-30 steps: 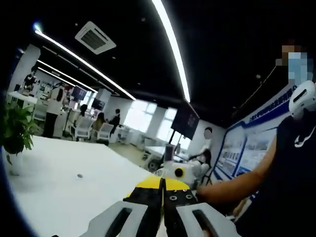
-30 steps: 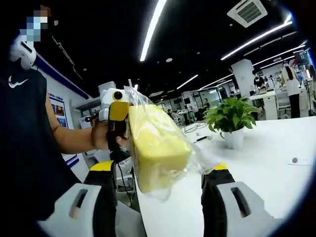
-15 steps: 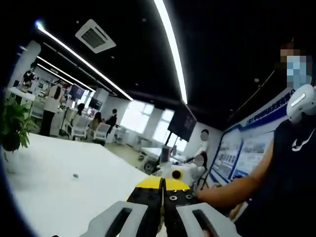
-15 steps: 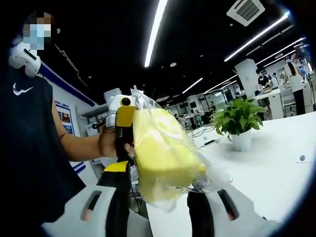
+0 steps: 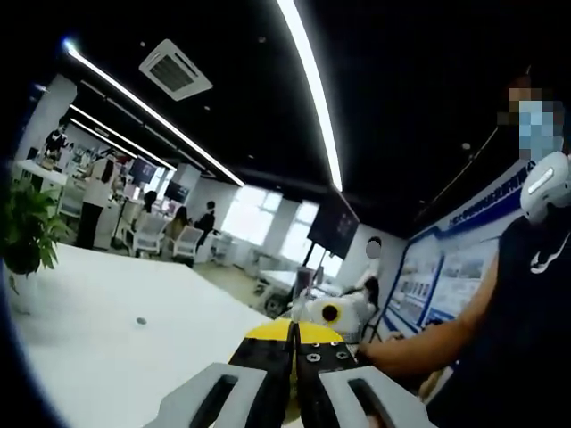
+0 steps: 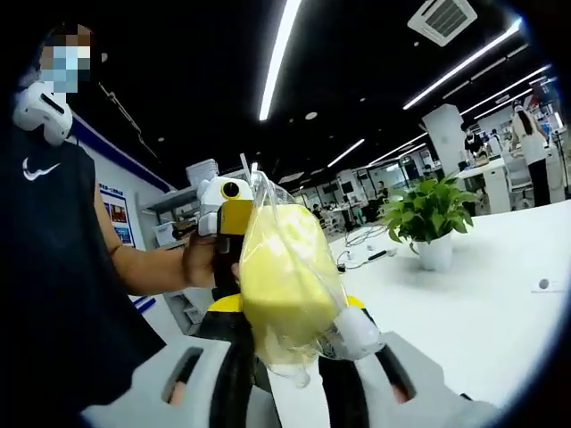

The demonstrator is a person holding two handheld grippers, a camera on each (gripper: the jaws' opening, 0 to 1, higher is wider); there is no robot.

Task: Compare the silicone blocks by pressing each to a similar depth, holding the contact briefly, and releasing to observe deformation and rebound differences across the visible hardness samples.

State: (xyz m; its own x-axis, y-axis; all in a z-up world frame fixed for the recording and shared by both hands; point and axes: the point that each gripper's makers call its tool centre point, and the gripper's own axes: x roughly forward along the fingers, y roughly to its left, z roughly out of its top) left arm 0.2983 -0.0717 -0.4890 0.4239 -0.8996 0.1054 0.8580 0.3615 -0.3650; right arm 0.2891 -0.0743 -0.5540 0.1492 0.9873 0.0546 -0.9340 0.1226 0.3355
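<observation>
two grippers are working here over a big white table (image 6: 500, 330), which is sweeping across from 3 o'clock down to 5 o'clock in the right gripper view and lying at 8 o'clock in the left gripper view. a person in a dark sleeveless top (image 6: 53, 267) is standing at 9 o'clock in the right gripper view, one hand (image 6: 207, 260) wrapping the handle of the left gripper (image 6: 234, 218), which is poking up just left of centre. the yellow silicone block (image 6: 284, 285), sealed in a clear plastic bag, is sitting dead centre in the right gripper view, and the right gripper (image 6: 287, 343) is clamping it from both sides near its lower end, the jaws drawn in close and the block looking pinched narrow between them. a potted green plant (image 6: 430, 214) is standing on the table at 2 o'clock, well apart from the block. over in the left gripper view, the left gripper (image 5: 293, 337) is showing its jaws pressed together at 6 o'clock, with nothing visible between them. a small dark dot (image 5: 141, 320) is resting on the table at 8 o'clock.
</observation>
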